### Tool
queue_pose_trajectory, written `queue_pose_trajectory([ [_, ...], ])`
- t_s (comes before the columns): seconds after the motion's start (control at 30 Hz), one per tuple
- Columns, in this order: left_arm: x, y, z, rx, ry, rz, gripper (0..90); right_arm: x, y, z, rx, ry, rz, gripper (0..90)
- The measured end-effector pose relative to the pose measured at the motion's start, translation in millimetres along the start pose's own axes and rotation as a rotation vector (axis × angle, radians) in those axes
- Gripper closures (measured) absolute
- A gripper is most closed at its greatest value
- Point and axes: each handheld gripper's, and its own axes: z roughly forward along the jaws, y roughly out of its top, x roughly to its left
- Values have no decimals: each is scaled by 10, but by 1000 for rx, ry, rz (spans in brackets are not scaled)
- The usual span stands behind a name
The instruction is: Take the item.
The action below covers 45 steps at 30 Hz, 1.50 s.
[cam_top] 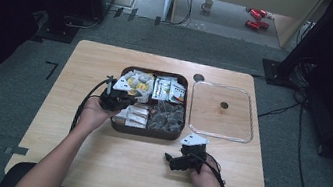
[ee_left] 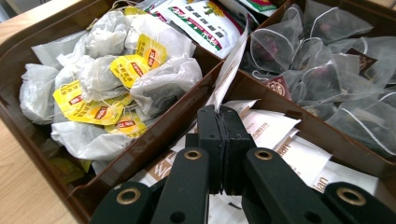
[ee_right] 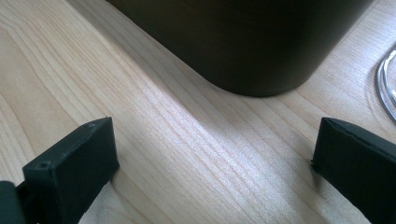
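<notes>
Sachet pinched at the tea box

Right gripper [cam_top: 178,161], jaws spread wide, rests on the table [cam_top: 143,165] just before the brown box [cam_top: 145,132]. Left gripper [ee_left: 223,122] clamps a white sachet [ee_left: 229,70] over the box's near-left compartment. Beyond, a clear lid [cam_top: 219,132] lies beside the box.

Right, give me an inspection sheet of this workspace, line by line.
Surface: light wooden table, bare in front.
Job's things: brown four-part tray holding yellow-tagged tea bags, printed sachets, mesh pyramid bags and white packets; clear lid lies beside the tray.
Clutter: nothing seen on the table.
Grippers: left gripper shut on a white paper sachet over the tray; right gripper open, low over the table near the tray's corner.
Cables: one trails from each gripper; more on the floor.
Surroundings: grey carpet, mug and red items on the floor beyond.
</notes>
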Motion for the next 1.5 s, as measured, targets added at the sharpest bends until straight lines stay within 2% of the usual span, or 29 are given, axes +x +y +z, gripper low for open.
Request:
queue_pose_trajectory([
  [0.13,29,3,-96,-22,-2,-9,900,0,0,0,0,0,0,0],
  [0.2,63,-4,-157,-38,-17,-34,900,-1,0,0,0,1,-1,0],
  [0.33,74,-6,-207,-47,-21,-47,900,-3,2,2,1,4,-4,0],
  [0.53,120,-9,-338,-47,-52,-116,900,-6,4,3,1,6,-7,0],
  [1.2,299,-84,-656,-72,-1,-163,900,-10,5,4,2,9,-10,0],
  [1.5,444,-198,-782,-85,28,-217,900,-10,5,3,2,10,-11,0],
])
